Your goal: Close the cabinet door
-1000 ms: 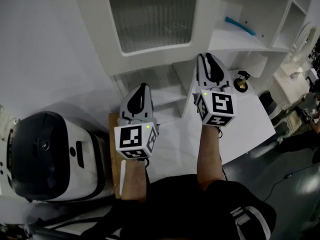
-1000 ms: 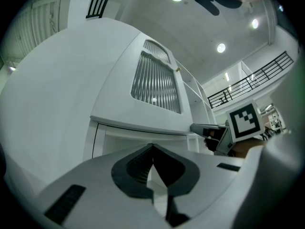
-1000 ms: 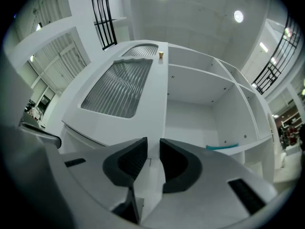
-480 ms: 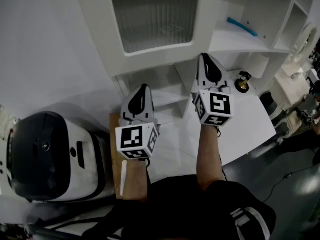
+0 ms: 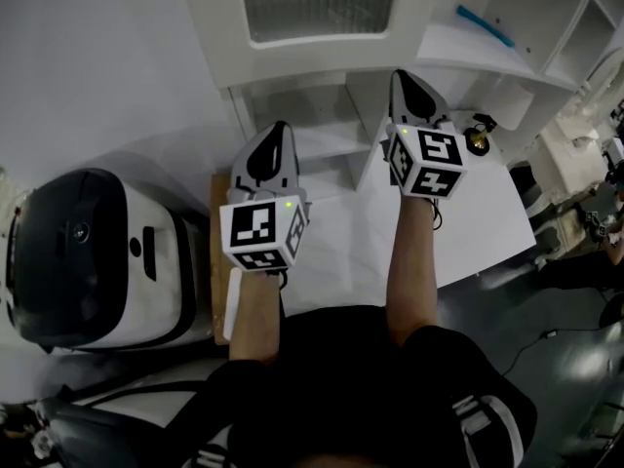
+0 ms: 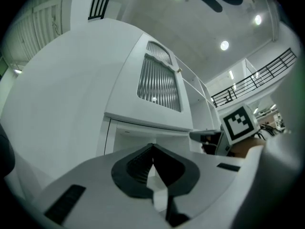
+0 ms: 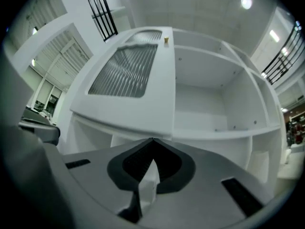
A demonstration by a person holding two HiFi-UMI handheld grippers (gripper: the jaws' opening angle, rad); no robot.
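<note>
White cabinet door w/ ribbed glass panel (image 5: 317, 3) sits far, left of white open shelves (image 5: 468, 55), apparently ajar. Left gripper (image 5: 278, 130) is shut, empty. Right gripper (image 5: 401, 78) has just been closed on nothing. The door's free edge is best pushed slowly w/ closed tips.

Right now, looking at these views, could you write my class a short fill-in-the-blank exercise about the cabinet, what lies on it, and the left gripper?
1. The cabinet door has a ribbed panel set in a frame coloured ____.
2. The blue object lies on an open ____ to the right of that door in the head view.
3. The left gripper has its jaws ____, with nothing between them.
Missing words: white; shelf; shut.
</note>
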